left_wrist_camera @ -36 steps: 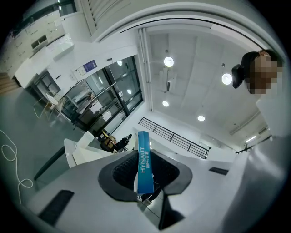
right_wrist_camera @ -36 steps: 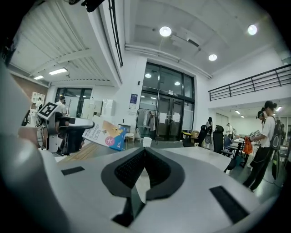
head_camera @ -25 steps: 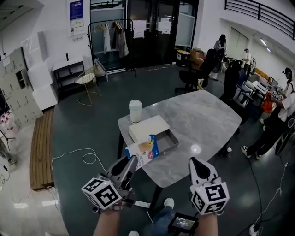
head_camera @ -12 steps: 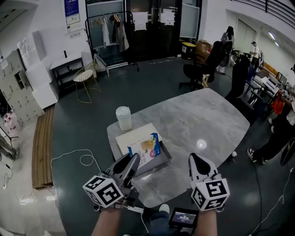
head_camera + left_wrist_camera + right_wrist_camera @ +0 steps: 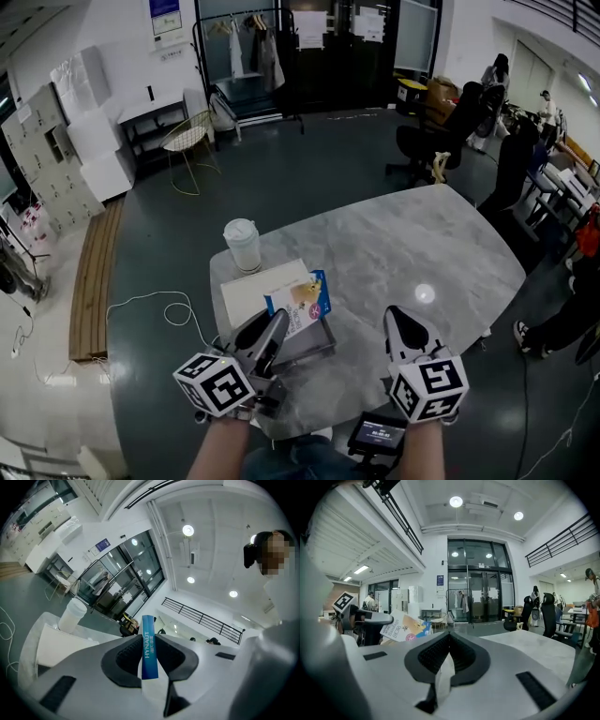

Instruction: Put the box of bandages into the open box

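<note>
Ceiling (image 5: 206,536) tops gripper views alone; left tongs (image 5: 149,641) clamp bandage box (image 5: 302,300), right tongs (image 5: 449,637) clenched.

This is an open-plan office or lab hall. A big grey marble-top table (image 5: 441,253) stands mid-frame on a dark polished floor (image 5: 309,169). At the upper right, black swivel office chairs (image 5: 417,145) sit near people (image 5: 548,108) at cluttered desks. Grey metal lockers (image 5: 42,159) line the left edge. A black clothes rack with hanging garments (image 5: 248,47) and tall glass entrance doors (image 5: 480,592) fill the top. A black-railed mezzanine (image 5: 562,536) runs overhead.
</note>
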A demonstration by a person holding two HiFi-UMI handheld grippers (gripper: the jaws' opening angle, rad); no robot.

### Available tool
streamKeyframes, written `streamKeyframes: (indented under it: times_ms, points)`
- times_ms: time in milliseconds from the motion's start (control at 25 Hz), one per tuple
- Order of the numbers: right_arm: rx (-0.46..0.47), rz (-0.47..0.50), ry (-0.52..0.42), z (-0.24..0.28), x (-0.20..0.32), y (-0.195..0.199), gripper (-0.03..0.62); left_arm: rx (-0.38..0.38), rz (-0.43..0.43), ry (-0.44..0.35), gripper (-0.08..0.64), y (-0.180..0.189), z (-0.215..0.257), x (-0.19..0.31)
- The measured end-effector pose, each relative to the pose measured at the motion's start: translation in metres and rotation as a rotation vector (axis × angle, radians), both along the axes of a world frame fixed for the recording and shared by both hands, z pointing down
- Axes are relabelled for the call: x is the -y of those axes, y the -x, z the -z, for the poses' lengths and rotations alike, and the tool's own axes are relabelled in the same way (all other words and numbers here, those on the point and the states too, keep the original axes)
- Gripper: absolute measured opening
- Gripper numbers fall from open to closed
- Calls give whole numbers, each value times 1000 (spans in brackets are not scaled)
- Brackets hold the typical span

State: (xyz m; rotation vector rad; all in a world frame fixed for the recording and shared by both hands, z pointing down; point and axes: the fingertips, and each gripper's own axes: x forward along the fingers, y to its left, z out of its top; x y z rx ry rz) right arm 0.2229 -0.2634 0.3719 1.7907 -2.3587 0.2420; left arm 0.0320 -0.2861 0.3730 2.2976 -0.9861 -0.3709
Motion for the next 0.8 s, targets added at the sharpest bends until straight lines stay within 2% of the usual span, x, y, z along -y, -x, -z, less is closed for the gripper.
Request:
streamKeyframes:
  times_ms: [240, 560, 800]
  points:
    - [9, 24, 39, -19, 21, -16, 25, 7, 35, 90, 89, -9, -24, 17]
    - [39, 13, 109, -44, 37, -37, 25, -27, 83, 241, 89, -10, -60, 25]
    - [56, 26, 163, -64, 45, -40, 25, -38, 104, 297, 89, -4, -78, 27]
